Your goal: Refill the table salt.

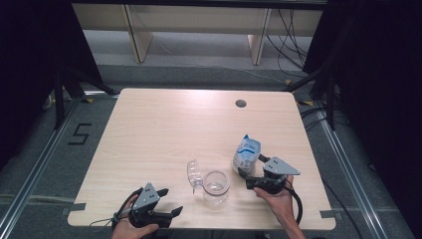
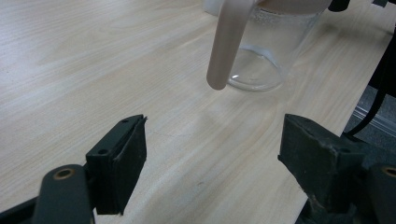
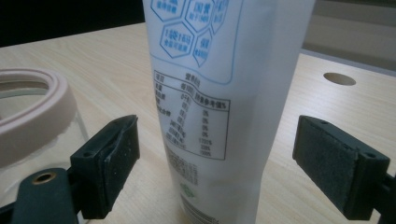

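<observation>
A white pouch with blue print [image 1: 246, 152] stands upright on the wooden table [image 1: 164, 129], right of centre. In the right gripper view the pouch [image 3: 224, 84] rises between the two pads of my right gripper [image 3: 215, 135], which is open with a gap on each side. From above, the right gripper [image 1: 252, 167] points at the pouch from the near right. A clear glass jar [image 1: 215, 187] with its hinged lid [image 1: 193, 174] swung open stands left of the pouch. My left gripper [image 1: 170, 201] is open at the front edge, with the jar [image 2: 264, 51] ahead of it.
A round cable hole [image 1: 241, 103] sits near the table's far edge. The jar's pinkish rim seal [image 3: 37, 116] is close on the left of the right gripper. Black curtains, cables and a wooden frame lie beyond the table. The table's front edge runs just under both hands.
</observation>
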A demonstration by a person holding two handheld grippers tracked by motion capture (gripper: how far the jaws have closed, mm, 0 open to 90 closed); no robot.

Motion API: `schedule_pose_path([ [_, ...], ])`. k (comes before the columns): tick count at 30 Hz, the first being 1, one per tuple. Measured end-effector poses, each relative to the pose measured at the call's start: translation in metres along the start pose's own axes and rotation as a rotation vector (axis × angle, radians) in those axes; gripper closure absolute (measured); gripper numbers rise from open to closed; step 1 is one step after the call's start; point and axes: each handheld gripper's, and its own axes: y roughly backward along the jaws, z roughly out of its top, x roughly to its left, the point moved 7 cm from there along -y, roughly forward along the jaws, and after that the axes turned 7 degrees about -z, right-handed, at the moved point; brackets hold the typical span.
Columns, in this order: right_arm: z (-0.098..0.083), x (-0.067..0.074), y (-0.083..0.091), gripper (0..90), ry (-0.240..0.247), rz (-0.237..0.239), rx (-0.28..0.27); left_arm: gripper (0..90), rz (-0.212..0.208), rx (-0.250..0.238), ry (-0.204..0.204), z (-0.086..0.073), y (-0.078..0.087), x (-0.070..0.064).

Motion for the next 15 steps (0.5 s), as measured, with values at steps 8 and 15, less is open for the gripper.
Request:
schedule_pose_path([
  [8,-0.001,0.002,-0.01,15.6,0.004,0.013,-0.012,22.7,-0.002,-0.001,-0.019,0.001,0.0,0.0],
  [15,-0.003,0.002,-0.016,15.5,0.004,0.028,-0.007,22.7,-0.003,0.005,-0.029,0.0,0.0,0.0],
])
